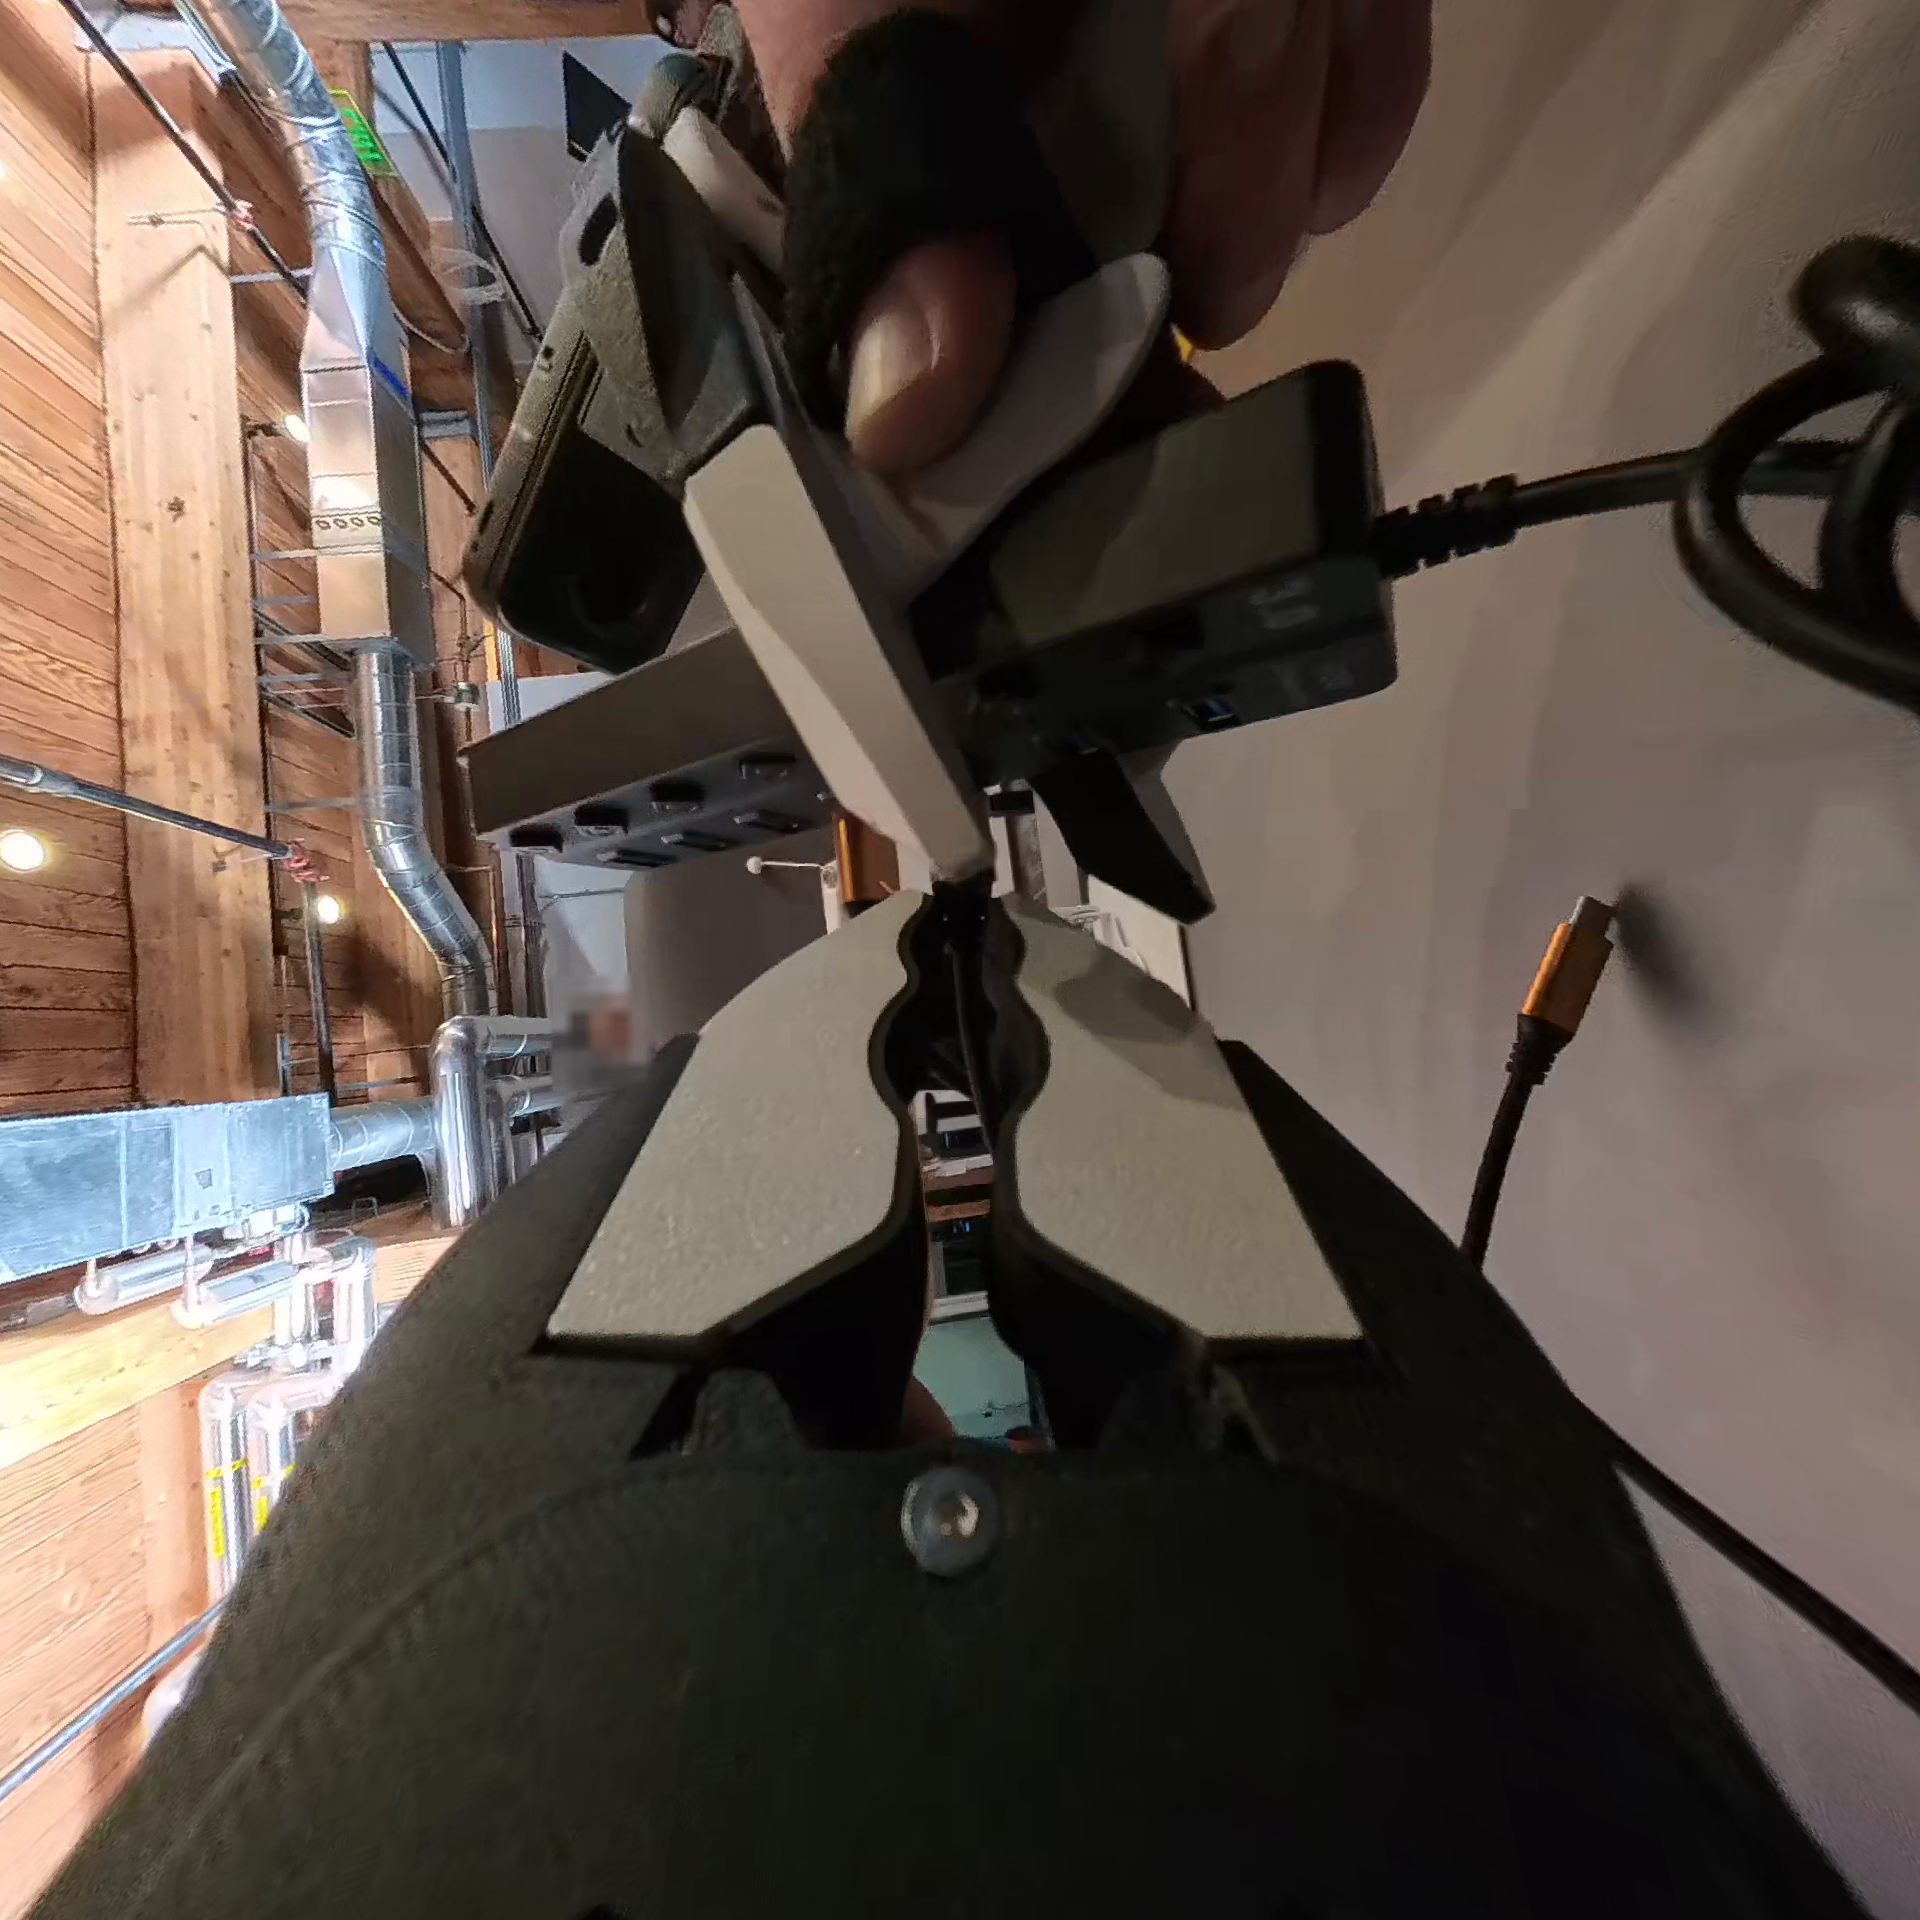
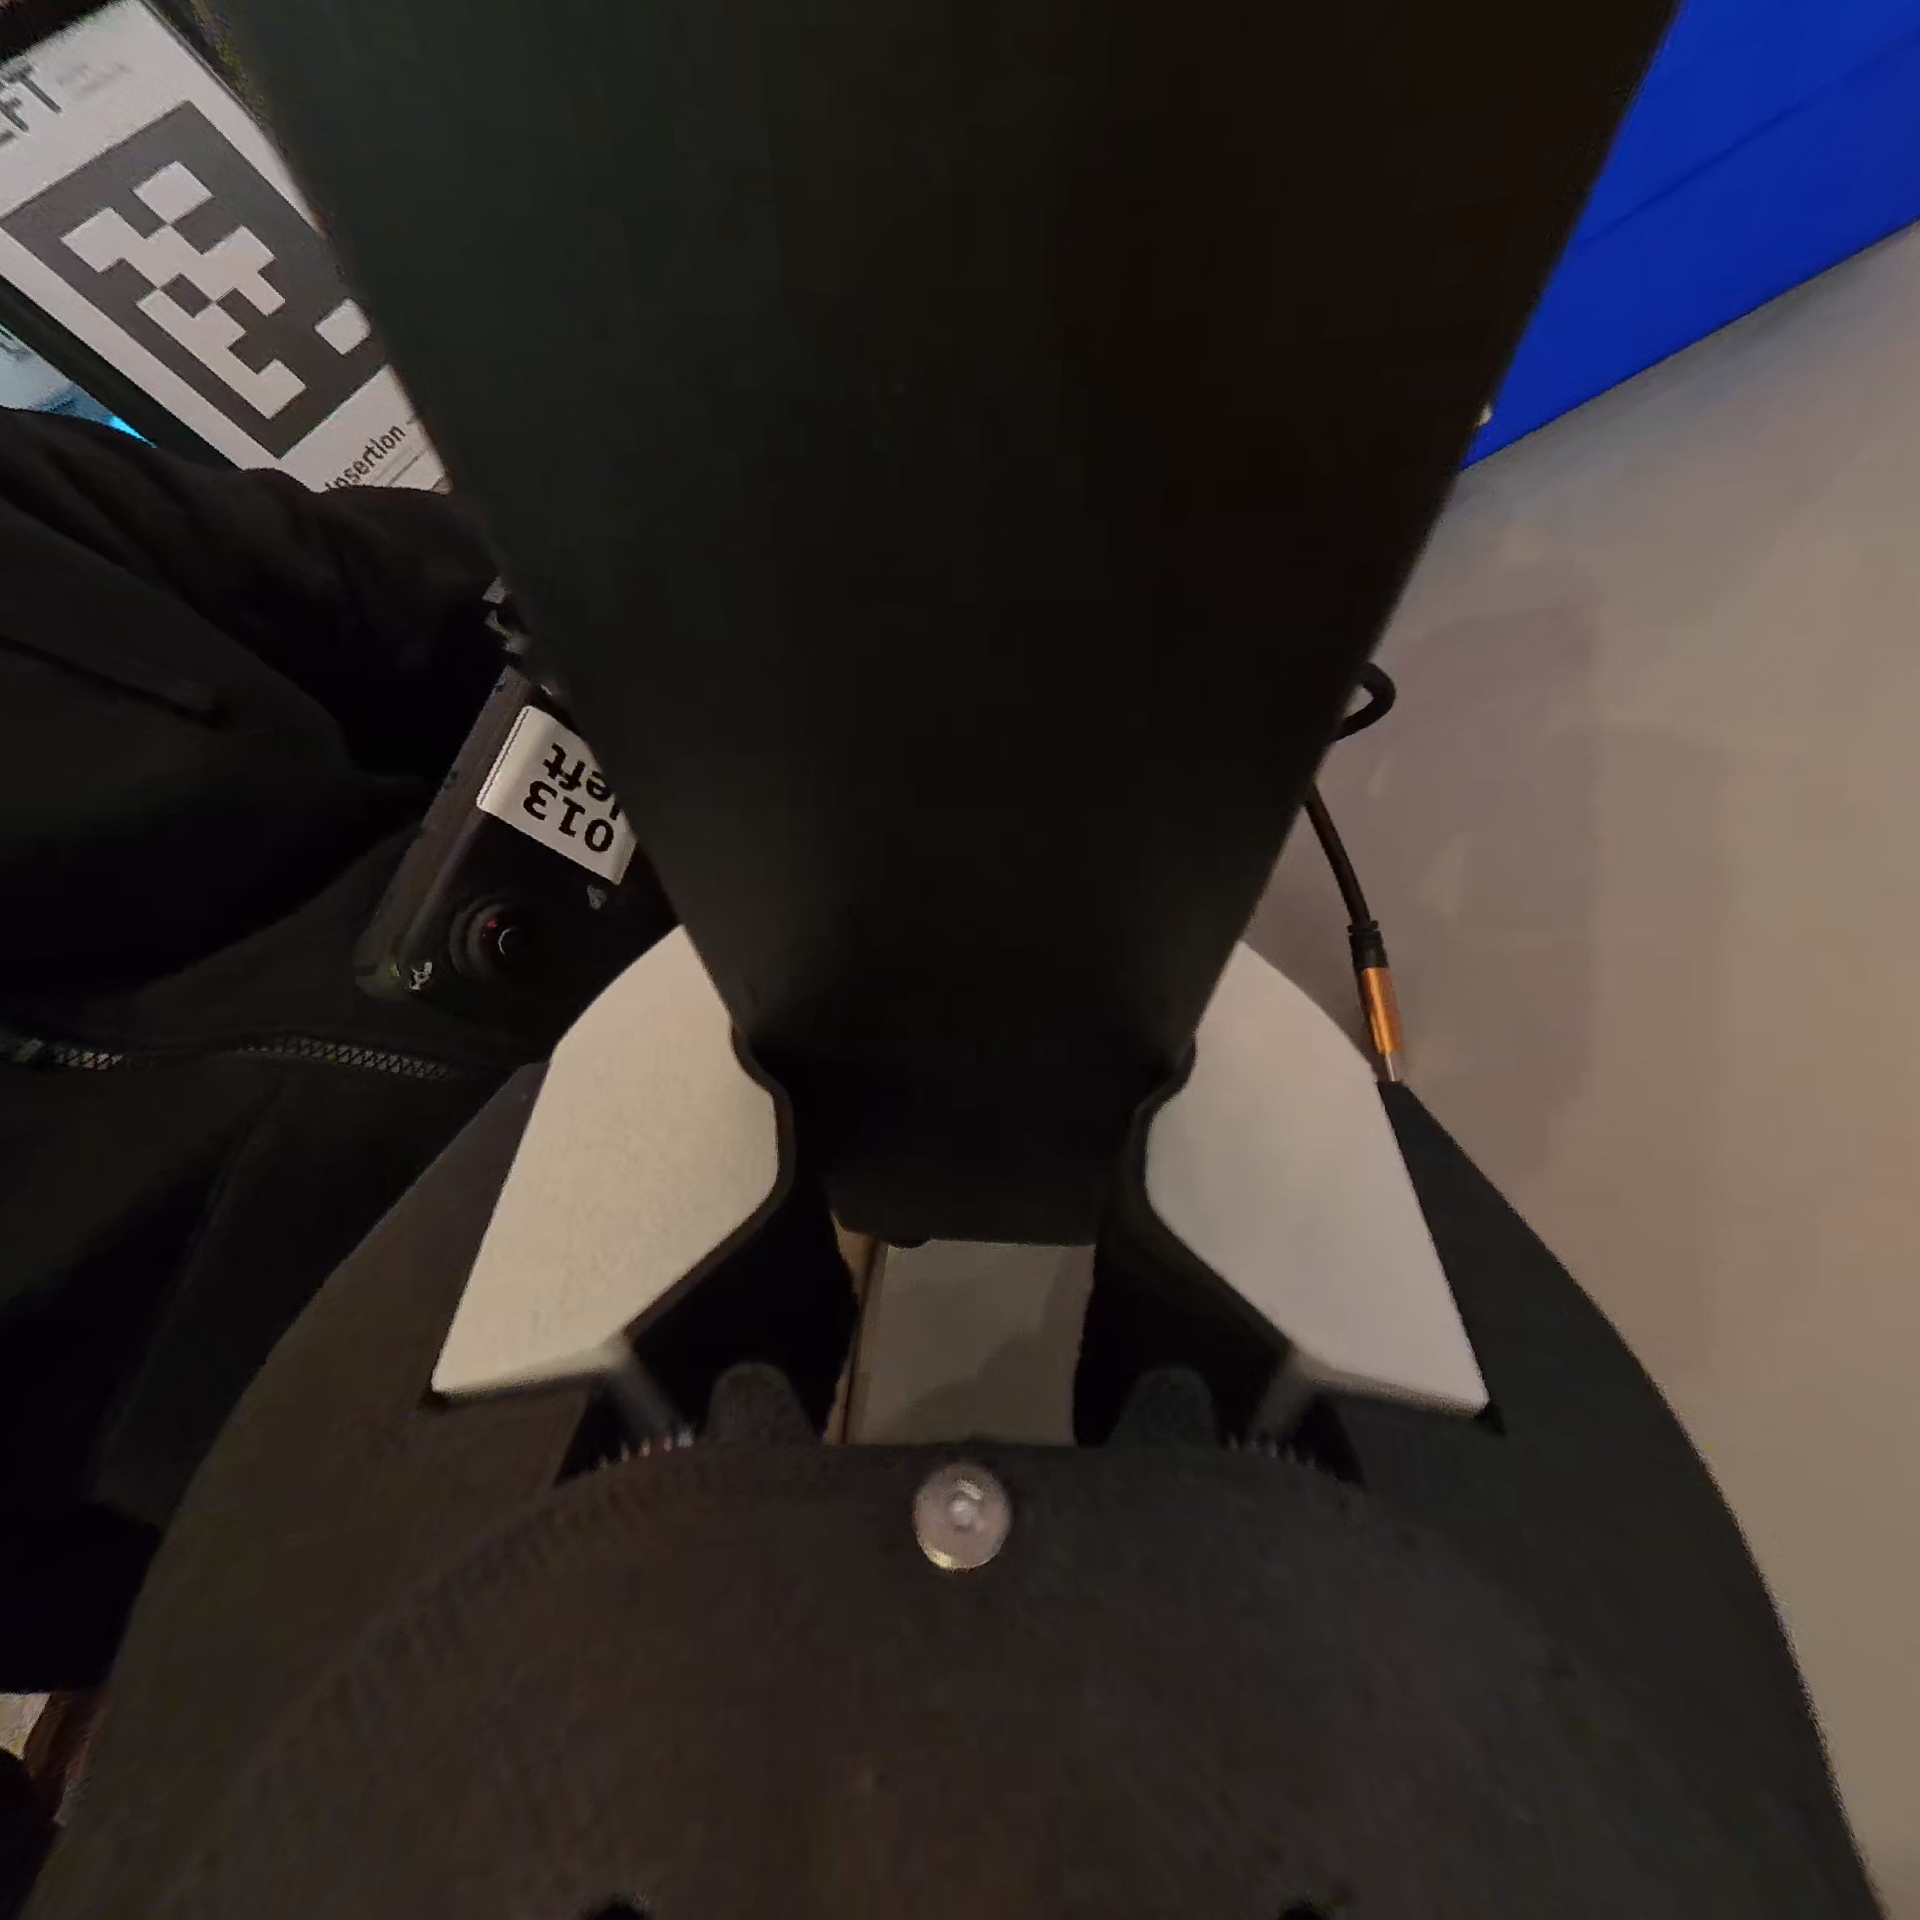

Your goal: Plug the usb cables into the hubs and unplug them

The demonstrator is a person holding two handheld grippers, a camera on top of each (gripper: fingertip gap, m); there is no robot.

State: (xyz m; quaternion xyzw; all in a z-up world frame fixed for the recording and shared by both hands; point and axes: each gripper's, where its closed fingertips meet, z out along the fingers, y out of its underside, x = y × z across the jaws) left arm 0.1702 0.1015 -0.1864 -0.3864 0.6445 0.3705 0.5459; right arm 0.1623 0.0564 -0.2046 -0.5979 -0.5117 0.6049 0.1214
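My left gripper (image 1: 961,914) is shut on the small plug of a thin black USB cable (image 1: 968,1039), which runs back between its grey pads. The plug tip sits at the port side of a black hub (image 1: 1184,561). My right gripper (image 1: 1070,873), held by a hand, is shut on that hub. In the right wrist view, the right gripper (image 2: 961,1039) has white pads (image 2: 644,1164) on either side of a large dark shape, the left gripper's body (image 2: 935,520), which hides the hub. An orange-ended USB cable (image 1: 1569,956) lies loose on the table; it also shows in the right wrist view (image 2: 1382,1008).
A silver hub (image 1: 644,769) with several ports stands behind the grippers. The black hub's own cable lies coiled (image 1: 1808,488) on the white table (image 1: 1558,1195). A person's black sleeve (image 2: 187,727), a marker card (image 2: 208,270) and a blue panel (image 2: 1766,208) edge the right wrist view. Both grippers' tips are close together, under 4 cm apart. The blue panel (image 2: 1766,208) is about 30 centimeters from both grippers' fingertips.
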